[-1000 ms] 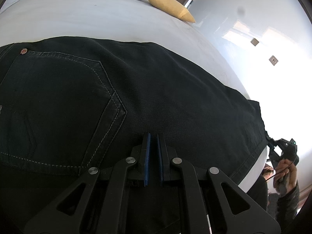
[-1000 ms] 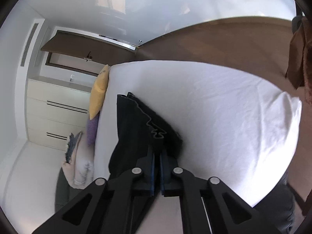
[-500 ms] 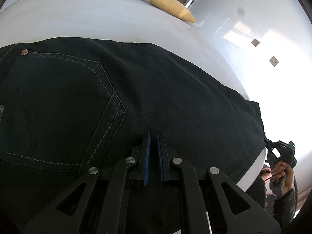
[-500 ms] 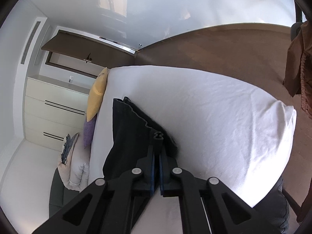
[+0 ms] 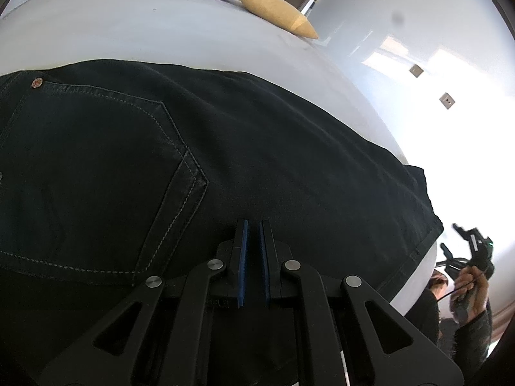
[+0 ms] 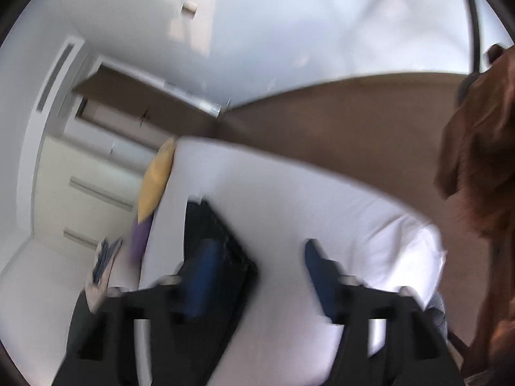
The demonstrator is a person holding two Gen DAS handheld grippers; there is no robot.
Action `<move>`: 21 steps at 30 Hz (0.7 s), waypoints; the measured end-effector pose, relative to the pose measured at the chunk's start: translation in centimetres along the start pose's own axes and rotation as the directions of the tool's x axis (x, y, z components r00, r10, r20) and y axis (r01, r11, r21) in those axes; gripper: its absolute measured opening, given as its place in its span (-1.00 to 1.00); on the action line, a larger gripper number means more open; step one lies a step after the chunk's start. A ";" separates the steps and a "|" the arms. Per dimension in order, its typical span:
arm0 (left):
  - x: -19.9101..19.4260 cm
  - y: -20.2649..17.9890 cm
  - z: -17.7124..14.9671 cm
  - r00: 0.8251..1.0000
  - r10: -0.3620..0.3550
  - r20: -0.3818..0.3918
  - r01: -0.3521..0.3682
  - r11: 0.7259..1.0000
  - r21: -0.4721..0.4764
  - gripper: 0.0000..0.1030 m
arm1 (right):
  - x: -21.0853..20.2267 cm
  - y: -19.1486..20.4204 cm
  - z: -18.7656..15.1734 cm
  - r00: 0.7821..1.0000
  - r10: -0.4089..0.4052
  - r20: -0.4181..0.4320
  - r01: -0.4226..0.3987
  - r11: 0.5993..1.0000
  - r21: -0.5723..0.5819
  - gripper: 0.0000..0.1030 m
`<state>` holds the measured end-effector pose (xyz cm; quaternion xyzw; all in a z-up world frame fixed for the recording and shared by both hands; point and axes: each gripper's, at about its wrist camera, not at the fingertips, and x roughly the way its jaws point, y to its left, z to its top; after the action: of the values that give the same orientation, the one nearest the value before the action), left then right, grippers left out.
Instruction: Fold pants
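Left gripper [image 5: 253,225]: my jaws nearly closed on the pants' [image 5: 257,160] near edge, small gap visible; grip itself hidden. Right gripper [image 6: 257,251]: jaws wide apart, holding nothing; hem at 11 o'clock. Pants lie lengthwise on the bed [image 5: 161,32], apparently halved leg-on-leg. Cross folds remain. Cushions [image 5: 276,13] at 12.

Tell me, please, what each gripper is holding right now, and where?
Right gripper is open, holding nothing. Left gripper sits nearly shut against the pants; whether it pinches fabric cannot be told.

The pants [image 5: 225,167] lie across the bed [image 5: 161,32], with two cushions [image 5: 276,13] behind them at its far edge.
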<state>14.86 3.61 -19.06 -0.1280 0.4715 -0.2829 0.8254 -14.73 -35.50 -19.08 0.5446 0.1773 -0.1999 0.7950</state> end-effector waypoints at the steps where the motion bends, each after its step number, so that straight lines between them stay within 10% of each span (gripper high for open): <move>1: 0.0 -0.1 0.0 1.000 0.006 0.001 -0.006 1.000 0.005 -0.85 | 0.0 -0.3 0.0 0.999 0.027 -0.018 -0.027 1.000 0.015 0.23; 21: 0.6 -1.1 -0.3 1.000 0.025 -0.004 -0.025 1.000 0.010 -0.85 | 6.7 0.6 -2.0 0.971 0.197 -0.135 -0.166 0.963 0.212 -0.27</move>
<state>14.45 2.36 -19.11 -0.1173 0.4731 -0.2754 0.8286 -8.81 -34.26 -22.60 0.6491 0.1669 -0.0999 0.7354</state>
